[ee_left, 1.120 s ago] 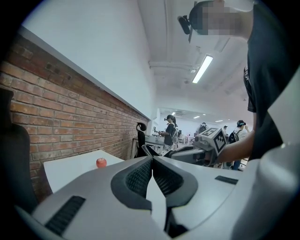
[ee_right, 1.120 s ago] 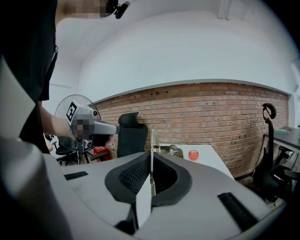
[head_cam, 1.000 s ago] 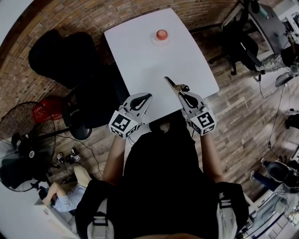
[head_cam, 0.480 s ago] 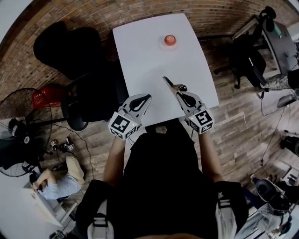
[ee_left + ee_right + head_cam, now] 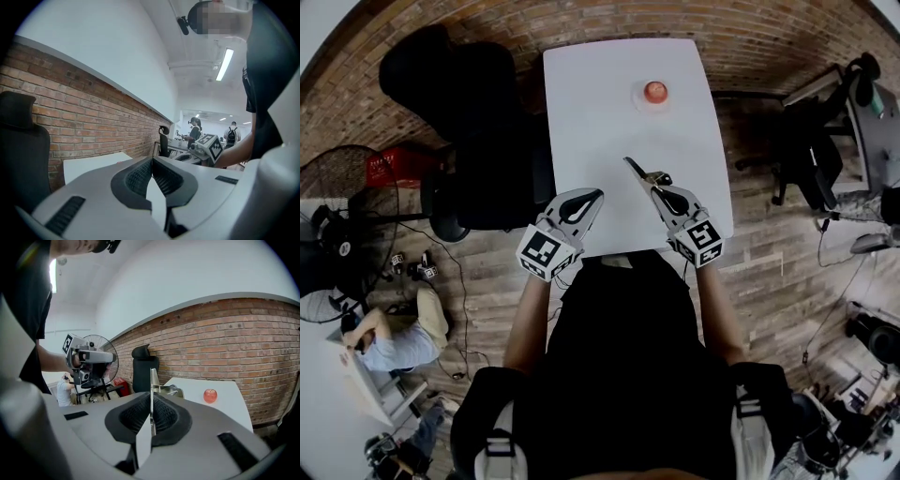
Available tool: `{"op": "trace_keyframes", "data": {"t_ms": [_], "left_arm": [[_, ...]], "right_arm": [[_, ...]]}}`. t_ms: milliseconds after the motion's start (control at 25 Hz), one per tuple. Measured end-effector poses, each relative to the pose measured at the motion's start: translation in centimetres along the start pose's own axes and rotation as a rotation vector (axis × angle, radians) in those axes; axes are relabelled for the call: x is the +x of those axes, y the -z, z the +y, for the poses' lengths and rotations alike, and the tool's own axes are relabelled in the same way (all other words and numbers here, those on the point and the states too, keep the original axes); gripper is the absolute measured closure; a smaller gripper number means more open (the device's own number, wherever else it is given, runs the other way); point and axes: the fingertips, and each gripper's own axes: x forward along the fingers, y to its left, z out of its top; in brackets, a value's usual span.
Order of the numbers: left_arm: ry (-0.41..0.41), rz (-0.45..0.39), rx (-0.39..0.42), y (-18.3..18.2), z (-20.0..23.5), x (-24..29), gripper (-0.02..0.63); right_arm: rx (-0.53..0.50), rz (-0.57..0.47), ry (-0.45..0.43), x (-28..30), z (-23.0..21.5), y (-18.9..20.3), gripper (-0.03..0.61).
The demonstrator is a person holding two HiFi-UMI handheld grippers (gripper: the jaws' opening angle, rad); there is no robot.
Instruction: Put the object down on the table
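The white table [image 5: 600, 122] was framed more squarely than a second before, but little else was altered. The thin metal tool [image 5: 637, 172] was still clamped in the right gripper [image 5: 662, 193] over the table's near part, so it was judged not yet set down. The left gripper [image 5: 592, 197] was clenched on nothing.

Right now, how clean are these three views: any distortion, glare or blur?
Head view: strong fisheye, dark corners, the white table nearly blown out. Left gripper view: the ceiling strip light is blown out. Right gripper view: the right tool looks soft up close, yet the red fruit is crisp.
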Motion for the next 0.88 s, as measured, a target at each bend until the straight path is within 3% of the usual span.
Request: {"op": "trace_keyframes", "data": {"t_ms": [880], "left_arm": [[-0.213,0.01,-0.056,1.0,0.1,1.3,0.592]], "right_arm": [[-0.064,0.144,-0.198,4.0,-4.0,5.0,0.58]]}}
